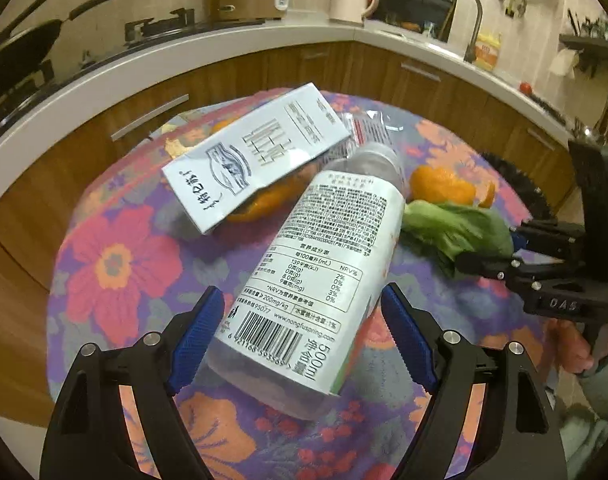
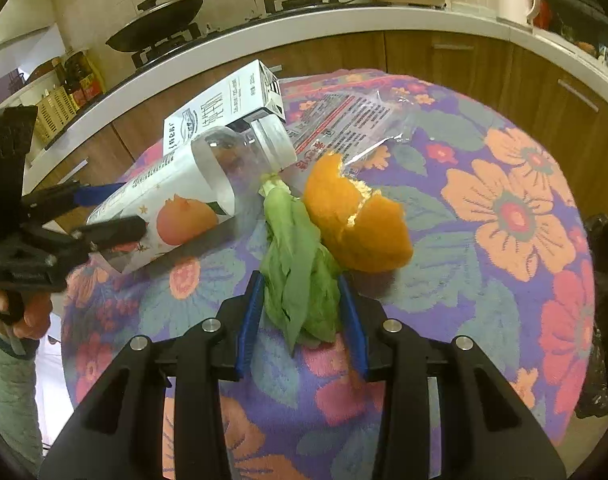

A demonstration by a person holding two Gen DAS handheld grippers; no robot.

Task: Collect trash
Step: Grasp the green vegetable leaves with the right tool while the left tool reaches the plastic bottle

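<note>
On the floral counter [image 2: 504,208], right gripper [image 2: 301,312] clenches lettuce leaf [image 2: 299,280]; left gripper [image 1: 304,340] jaws released astride juice bottle [image 1: 316,264], probably closing next.

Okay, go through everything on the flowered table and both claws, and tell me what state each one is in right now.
Plastic bottle: lying on its side, base between the left claw's pads.
Milk carton: tipped over, resting on peel.
Green leaf: limp, pinched by the right claw.
Orange peel: loose, curled, beside the leaf.
Clear wrapper: empty, flat.
Left claw: open around the bottle.
Right claw: shut on the leaf.
</note>
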